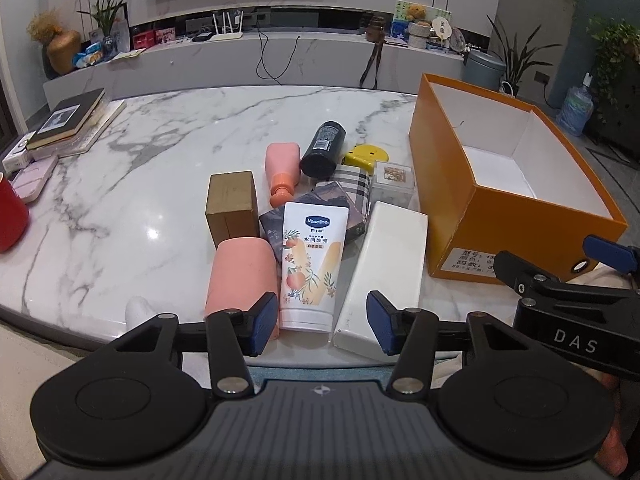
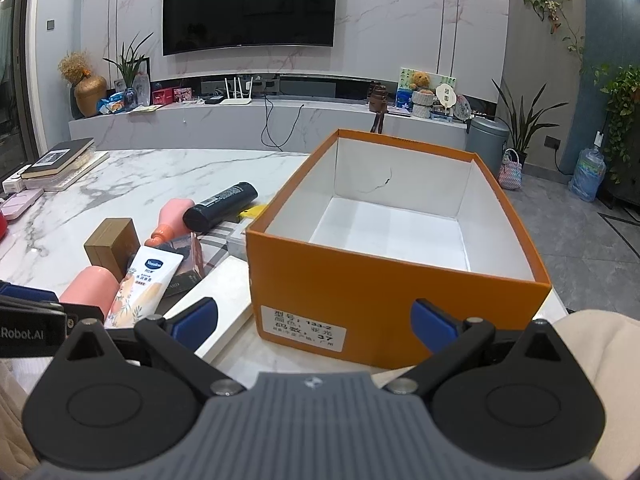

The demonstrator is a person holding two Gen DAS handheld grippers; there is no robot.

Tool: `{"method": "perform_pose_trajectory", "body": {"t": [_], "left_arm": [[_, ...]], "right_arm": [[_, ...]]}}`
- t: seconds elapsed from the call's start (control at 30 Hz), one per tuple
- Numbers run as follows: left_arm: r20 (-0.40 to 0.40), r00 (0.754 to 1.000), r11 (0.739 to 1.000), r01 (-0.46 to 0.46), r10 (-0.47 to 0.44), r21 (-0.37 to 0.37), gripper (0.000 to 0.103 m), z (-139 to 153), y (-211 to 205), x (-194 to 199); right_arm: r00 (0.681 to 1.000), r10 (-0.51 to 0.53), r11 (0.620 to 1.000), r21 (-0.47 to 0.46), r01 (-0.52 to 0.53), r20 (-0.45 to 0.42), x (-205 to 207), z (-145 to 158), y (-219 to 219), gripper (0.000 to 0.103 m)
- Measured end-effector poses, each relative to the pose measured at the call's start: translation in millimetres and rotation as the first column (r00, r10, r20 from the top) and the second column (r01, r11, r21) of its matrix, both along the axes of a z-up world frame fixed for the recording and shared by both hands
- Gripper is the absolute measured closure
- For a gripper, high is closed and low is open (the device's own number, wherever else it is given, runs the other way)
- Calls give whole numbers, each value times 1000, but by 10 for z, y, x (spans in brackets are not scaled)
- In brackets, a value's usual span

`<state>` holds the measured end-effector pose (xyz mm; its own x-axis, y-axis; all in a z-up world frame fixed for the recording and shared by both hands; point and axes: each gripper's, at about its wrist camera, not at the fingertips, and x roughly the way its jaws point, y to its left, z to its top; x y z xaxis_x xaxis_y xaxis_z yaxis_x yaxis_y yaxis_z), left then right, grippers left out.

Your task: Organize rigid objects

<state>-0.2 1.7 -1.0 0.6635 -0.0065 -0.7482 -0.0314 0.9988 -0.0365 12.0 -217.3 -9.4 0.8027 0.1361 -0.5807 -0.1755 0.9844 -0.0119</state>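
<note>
Nearest the lens, left gripper [image 1: 322,322] spread wide and empty, hovering at the table edge over pink cylinder [image 1: 242,276], glossy Vaseline tube [image 1: 310,268] and flat white box [image 1: 384,268]. Best to close squarely across the tube's soft middle, clear of its neighbours. Farther right, right gripper [image 2: 314,320] likewise agape before the empty, matte orange cardboard box [image 2: 396,280].

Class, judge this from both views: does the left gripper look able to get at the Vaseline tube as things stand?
Probably yes. The left gripper is open, and the Vaseline tube lies on top of the pile right ahead of it, with nothing covering it.
</note>
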Motion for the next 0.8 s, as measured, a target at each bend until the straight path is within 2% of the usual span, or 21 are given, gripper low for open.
{"method": "perform_pose_trajectory", "body": {"t": [0.8], "left_arm": [[-11, 1000, 1000, 0, 0, 2, 41, -21, 10, 13]], "right_arm": [[1000, 1, 1000, -20, -1, 1, -9, -12, 15, 2]]}}
